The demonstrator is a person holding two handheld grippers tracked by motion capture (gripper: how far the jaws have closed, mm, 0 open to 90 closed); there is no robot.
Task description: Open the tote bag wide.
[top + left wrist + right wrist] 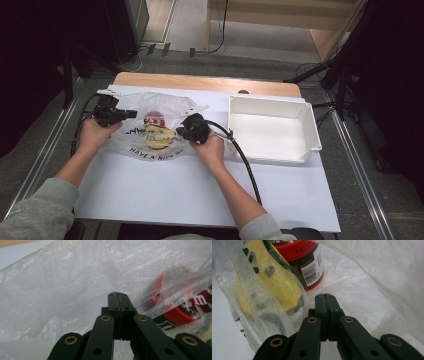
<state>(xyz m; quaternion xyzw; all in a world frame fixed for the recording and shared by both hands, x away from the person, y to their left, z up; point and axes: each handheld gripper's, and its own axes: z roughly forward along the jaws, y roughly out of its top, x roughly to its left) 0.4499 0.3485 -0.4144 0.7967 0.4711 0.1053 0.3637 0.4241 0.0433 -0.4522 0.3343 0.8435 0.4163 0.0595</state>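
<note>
Both hand-held grippers (116, 296) (324, 297) closed, pinching plastic bag (150, 107)

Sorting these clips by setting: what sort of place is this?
Probably a lab or workshop recording station, not a home. A table covered in white sheeting stands on grey floor between metal rails, with cables behind, and a white bin beside a plastic bag.

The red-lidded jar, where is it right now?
In the high view the red-lidded jar lies inside the clear plastic bag on the left half of the table, between the two grippers, touching the yellow item just nearer the person.
</note>
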